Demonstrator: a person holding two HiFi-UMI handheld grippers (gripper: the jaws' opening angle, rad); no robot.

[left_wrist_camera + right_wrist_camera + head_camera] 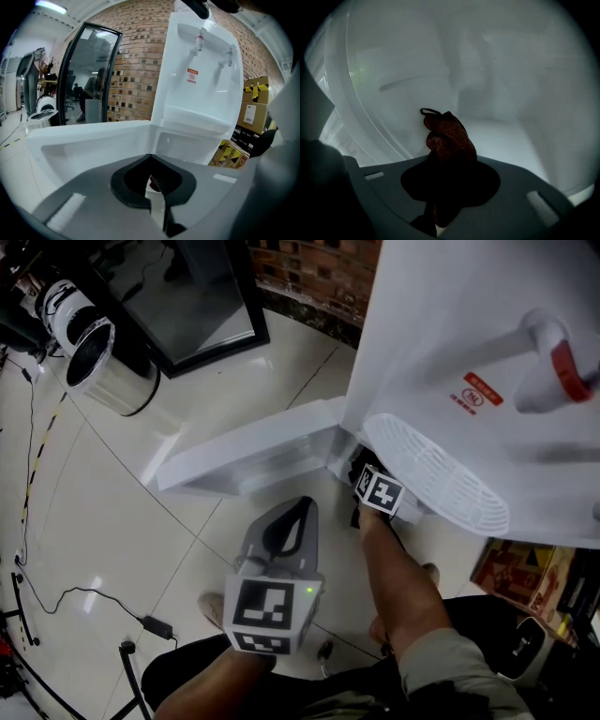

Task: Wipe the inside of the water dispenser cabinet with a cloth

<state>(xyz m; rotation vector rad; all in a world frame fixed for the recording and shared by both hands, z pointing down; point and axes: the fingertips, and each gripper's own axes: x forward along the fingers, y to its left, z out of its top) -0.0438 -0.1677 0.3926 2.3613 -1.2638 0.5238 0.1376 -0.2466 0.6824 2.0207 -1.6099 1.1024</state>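
The white water dispenser [450, 324] stands at the upper right, and its cabinet door [244, 457] is swung open to the left. My right gripper [449, 165] reaches into the cabinet under the drip tray [441, 476]; in the head view only its marker cube [380, 491] shows. It is shut on a bunched reddish-brown cloth [447, 136], which sits close to the dim white inner wall [501, 84]; I cannot tell whether it touches. My left gripper [302, 509] is outside, in front of the open door, shut with nothing in it [151, 160].
A shiny metal bin [103, 367] and a black-framed glass panel [202, 296] stand at the upper left. Cables [84, 601] run over the tiled floor at the lower left. Cardboard boxes [511, 568] sit to the right of the dispenser, against a brick wall [309, 273].
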